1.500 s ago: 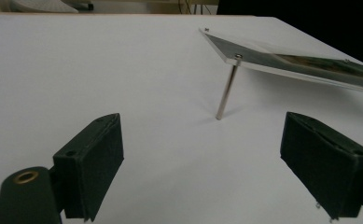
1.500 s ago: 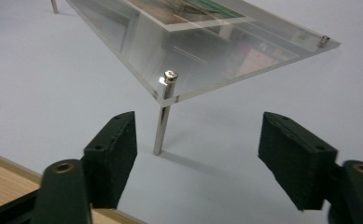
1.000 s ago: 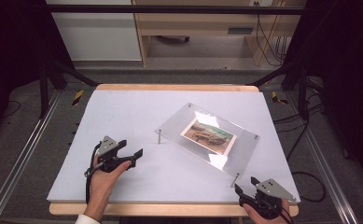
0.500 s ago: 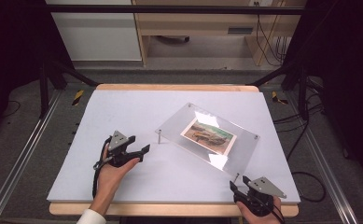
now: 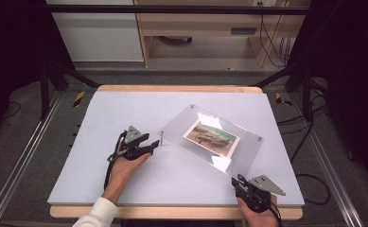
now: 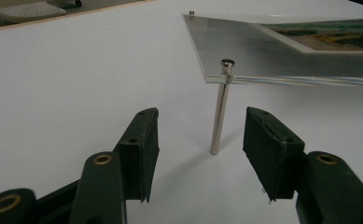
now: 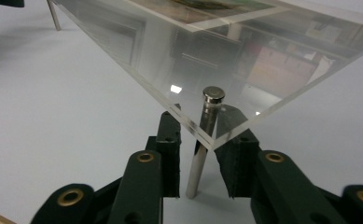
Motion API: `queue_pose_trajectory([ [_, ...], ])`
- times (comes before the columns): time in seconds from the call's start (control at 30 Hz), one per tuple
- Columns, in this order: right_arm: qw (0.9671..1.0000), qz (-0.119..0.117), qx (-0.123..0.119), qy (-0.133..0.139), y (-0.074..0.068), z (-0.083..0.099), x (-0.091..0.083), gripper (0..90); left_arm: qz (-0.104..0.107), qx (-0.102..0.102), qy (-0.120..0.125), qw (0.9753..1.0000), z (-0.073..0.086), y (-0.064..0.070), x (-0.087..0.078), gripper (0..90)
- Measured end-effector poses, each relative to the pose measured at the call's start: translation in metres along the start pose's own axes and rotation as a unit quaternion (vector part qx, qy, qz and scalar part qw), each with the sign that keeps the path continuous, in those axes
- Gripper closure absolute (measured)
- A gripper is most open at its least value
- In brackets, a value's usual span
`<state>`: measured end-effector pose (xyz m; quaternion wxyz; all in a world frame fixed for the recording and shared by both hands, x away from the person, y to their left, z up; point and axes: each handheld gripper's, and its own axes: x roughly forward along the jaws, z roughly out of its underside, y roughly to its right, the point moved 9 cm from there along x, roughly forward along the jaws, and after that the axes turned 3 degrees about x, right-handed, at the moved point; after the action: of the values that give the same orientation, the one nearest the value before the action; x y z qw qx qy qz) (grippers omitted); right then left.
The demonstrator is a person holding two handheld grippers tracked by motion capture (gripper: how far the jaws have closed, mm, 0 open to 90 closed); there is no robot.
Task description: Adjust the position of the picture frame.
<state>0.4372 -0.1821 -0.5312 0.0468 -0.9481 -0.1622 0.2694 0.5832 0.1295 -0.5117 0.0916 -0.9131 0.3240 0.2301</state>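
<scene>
A clear acrylic panel holding a landscape picture stands raised on thin metal legs on the white table. My left gripper sits just left of the panel's left corner. In the left gripper view it is open, and that corner's leg stands upright between and just ahead of its fingertips, untouched. My right gripper is at the panel's near corner. In the right gripper view its jaws straddle that corner's leg closely, with slim gaps on both sides.
The table's wooden front edge runs just below both hands. Black frame posts and aluminium rails flank the table. A wooden bench stands beyond the far edge, and cables lie on the floor at right.
My left gripper has moved right and forward up to the panel's left corner leg. My right gripper has shifted left and slightly forward onto the near corner leg.
</scene>
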Motion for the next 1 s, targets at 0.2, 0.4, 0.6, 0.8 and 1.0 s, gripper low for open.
queue_pose_trajectory([
  [0.2,1.0000,-0.002,0.001,0.006,0.000,-0.001,0.003,82.1,-0.001,0.003,-0.003,1.0000,-0.001,0.001,0.009,51.8],
  [0.4,0.9999,-0.009,0.011,0.008,0.001,-0.003,0.002,84.2,0.003,0.006,-0.002,1.0000,-0.004,0.003,0.018,56.1],
  [0.6,0.9998,-0.014,0.016,0.007,0.002,-0.004,0.001,84.6,0.016,-0.002,-0.002,0.9999,-0.005,0.007,0.027,64.1],
  [0.8,0.9997,-0.015,0.019,0.006,0.002,-0.005,0.001,84.8,0.020,0.001,0.005,0.9998,-0.010,0.011,0.031,70.9],
  [1.0,0.9996,-0.016,0.021,0.006,0.002,-0.005,0.001,84.8,0.026,-0.009,0.010,0.9996,-0.010,0.014,0.036,77.3],
])
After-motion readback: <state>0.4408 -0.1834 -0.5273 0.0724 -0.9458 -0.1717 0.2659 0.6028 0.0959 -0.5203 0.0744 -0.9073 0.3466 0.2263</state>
